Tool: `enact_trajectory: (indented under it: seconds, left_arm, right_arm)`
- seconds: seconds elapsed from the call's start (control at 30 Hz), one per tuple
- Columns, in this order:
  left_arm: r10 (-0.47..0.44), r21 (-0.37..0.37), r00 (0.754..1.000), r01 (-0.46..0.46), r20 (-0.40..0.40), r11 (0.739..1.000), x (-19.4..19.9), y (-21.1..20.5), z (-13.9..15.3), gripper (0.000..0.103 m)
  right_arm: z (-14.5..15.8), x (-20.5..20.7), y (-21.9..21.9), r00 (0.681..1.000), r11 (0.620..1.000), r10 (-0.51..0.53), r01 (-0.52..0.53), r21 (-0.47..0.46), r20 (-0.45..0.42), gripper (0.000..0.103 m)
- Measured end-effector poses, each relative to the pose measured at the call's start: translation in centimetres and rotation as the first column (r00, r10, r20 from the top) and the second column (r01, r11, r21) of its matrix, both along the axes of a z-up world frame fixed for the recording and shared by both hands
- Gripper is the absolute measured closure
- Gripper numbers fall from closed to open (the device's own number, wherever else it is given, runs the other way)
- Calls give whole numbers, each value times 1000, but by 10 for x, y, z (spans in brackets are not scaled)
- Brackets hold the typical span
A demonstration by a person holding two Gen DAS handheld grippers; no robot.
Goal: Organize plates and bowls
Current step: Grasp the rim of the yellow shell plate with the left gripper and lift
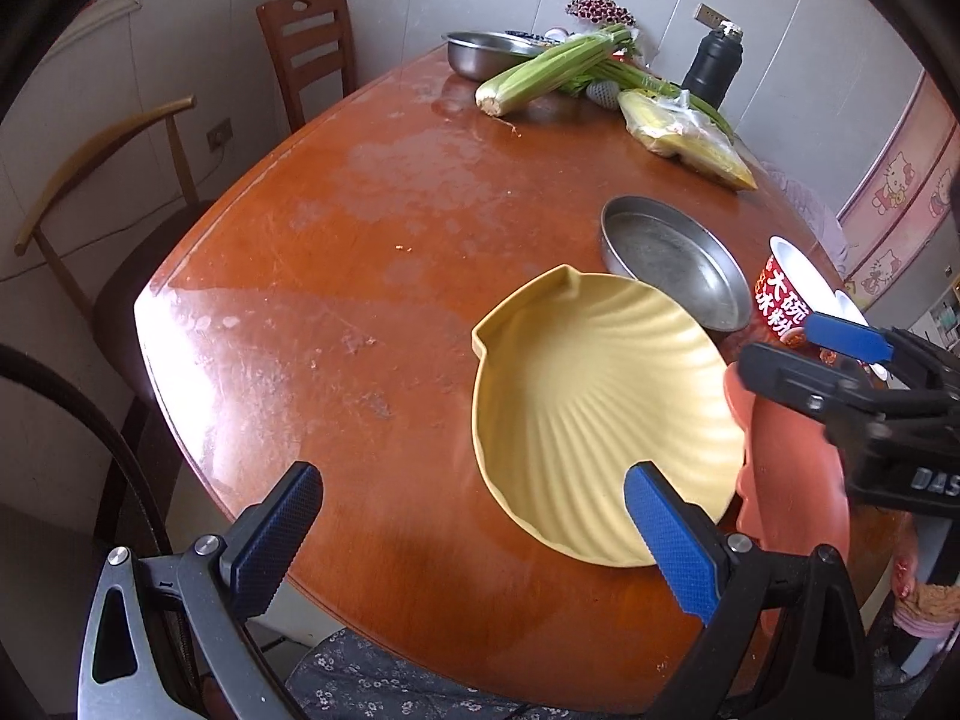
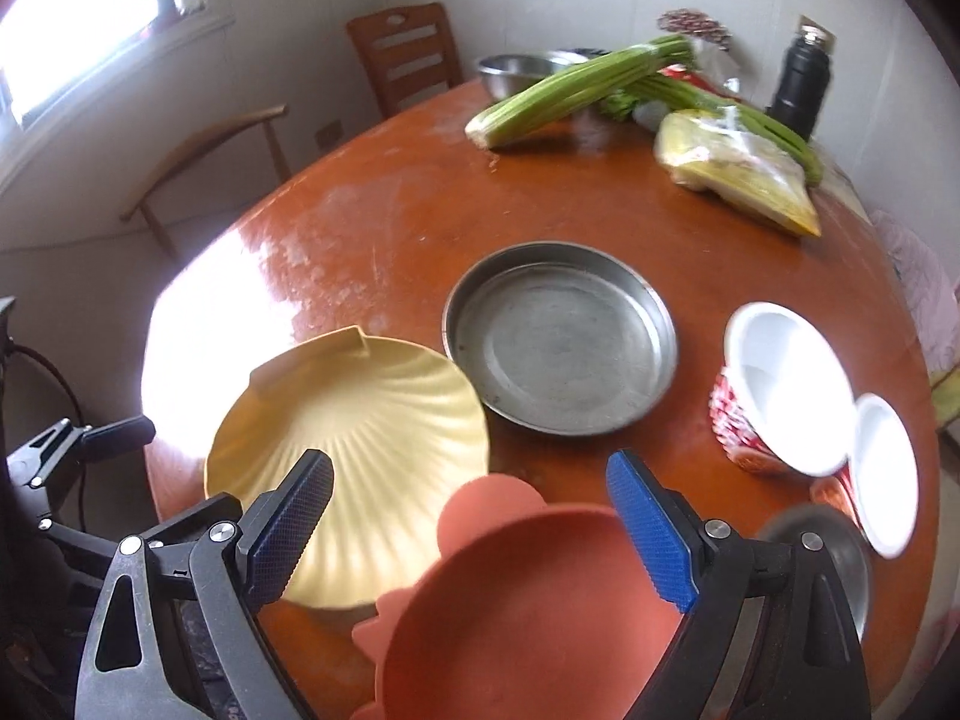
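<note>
Plates lie near the tabletop's near edge: the yellow shell plate (image 1: 600,414) touches the steel pan (image 2: 561,339). Both grippers, left gripper (image 1: 474,534) and right gripper (image 2: 471,531), have open jaws, holding nothing. Stacking seems not begun; next, the right one probably must close on the pink plate (image 2: 528,612) rim.

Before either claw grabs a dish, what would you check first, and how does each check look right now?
1. Left claw open: ok, blue pads wide apart, nothing held.
2. Right claw open: ok, empty, above the pink plate.
3. Yellow plate free to lift: ok, nothing lies in it.
4. Yellow and pink plates apart: cannot tell, their rims meet or overlap in both views.
5. Metal pan empty for stacking: ok.
6. Red bowls steady: not ok, they lie tipped on their sides near the table edge.
</note>
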State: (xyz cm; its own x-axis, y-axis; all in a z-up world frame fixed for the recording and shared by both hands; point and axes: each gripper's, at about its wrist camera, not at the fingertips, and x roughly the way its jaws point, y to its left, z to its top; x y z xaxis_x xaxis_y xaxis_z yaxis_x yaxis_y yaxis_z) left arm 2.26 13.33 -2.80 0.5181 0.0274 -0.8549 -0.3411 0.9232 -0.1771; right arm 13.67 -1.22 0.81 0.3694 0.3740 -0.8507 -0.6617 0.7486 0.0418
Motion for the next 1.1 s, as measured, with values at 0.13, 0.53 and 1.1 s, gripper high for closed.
enact_trajectory:
  seconds: [0.13, 0.53, 1.1]
  left_arm:
    - [-9, -7, 1000, 9, -11, 1000, 4, 2, -4, 2]
    - [-13, -19, 999, 12, -30, 1000, 14, 3, -10, 14]
    - [-29, -54, 999, 28, -24, 998, 28, -5, -15, 61]
  right_arm:
    - [-16, 13, 10, 998, 1000, 15, -16, -19, -68, 36]
    - [-41, 32, 24, 989, 998, 29, -36, -51, -143, 61]
    - [-49, 32, 35, 986, 997, 47, -55, -46, -160, 72]
